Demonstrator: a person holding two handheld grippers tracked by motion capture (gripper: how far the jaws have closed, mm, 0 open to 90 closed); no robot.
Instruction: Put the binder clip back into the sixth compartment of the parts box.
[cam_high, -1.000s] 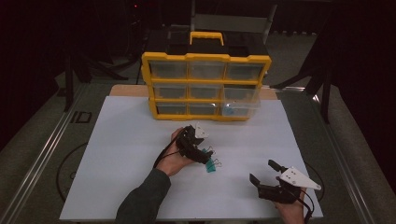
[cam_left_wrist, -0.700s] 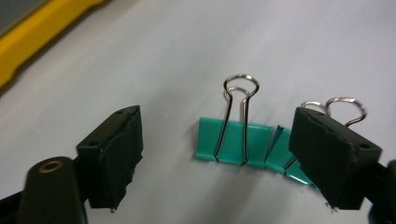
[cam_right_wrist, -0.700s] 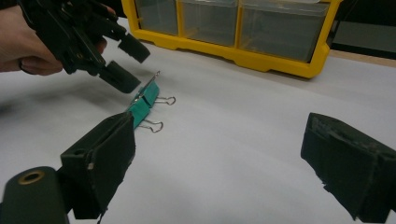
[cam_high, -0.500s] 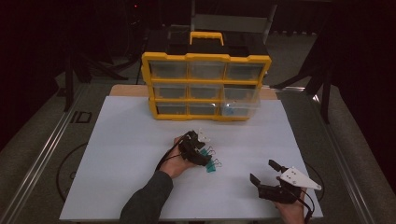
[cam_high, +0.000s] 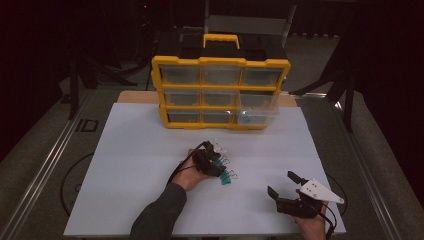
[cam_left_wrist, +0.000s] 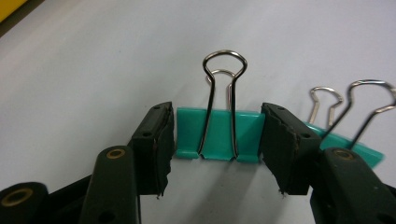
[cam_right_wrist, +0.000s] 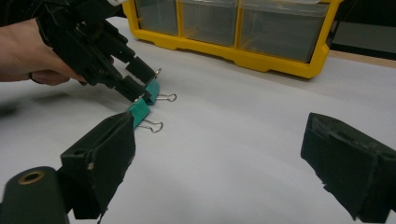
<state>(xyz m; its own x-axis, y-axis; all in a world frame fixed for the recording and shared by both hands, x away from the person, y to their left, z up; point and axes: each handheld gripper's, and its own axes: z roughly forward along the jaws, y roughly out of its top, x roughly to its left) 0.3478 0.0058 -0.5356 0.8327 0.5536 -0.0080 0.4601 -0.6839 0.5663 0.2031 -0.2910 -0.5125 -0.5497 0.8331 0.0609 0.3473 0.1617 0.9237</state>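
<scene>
The left gripper (cam_left_wrist: 217, 140) was found lowered onto the white table sheet (cam_high: 140, 150), its jaws having just been closing on a teal metal binder clip with silver wire handles (cam_left_wrist: 217, 133). The clip was seen standing between the two black pads, with contact at both ends. A second teal binder clip (cam_left_wrist: 348, 142) was noted just beside it. The right gripper (cam_high: 284, 186) was observed nearby, jaws spread wide with nothing between them. A yellow drawer cabinet (cam_high: 220, 92) was recorded at the far edge.
</scene>
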